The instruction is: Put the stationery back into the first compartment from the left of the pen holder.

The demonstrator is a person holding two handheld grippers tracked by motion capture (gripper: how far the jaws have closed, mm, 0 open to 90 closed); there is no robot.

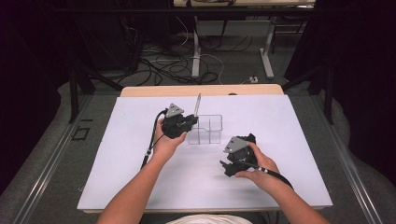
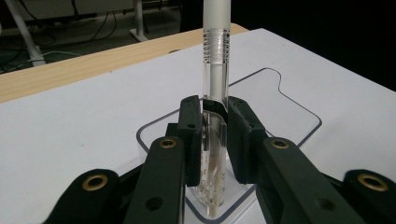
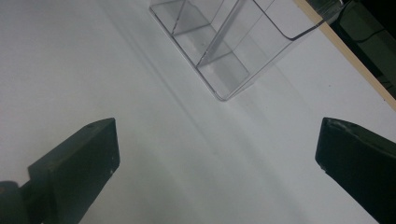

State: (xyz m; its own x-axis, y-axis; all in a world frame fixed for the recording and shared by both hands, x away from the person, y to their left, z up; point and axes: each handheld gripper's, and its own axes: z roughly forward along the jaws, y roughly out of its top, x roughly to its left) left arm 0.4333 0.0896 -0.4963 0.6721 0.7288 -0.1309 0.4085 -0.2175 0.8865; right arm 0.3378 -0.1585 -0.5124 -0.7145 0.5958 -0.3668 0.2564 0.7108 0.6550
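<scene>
Where claw [image 2: 215, 140] pinches: pen [image 2: 215, 70].

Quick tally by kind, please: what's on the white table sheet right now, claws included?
Clear plastic divided organizer box: 1
Clear-barrelled pen with a white cap, held upright: 1
Black two-jaw claws: 2 (left claw shut on the pen, right claw open over the sheet)
Total: 4
</scene>
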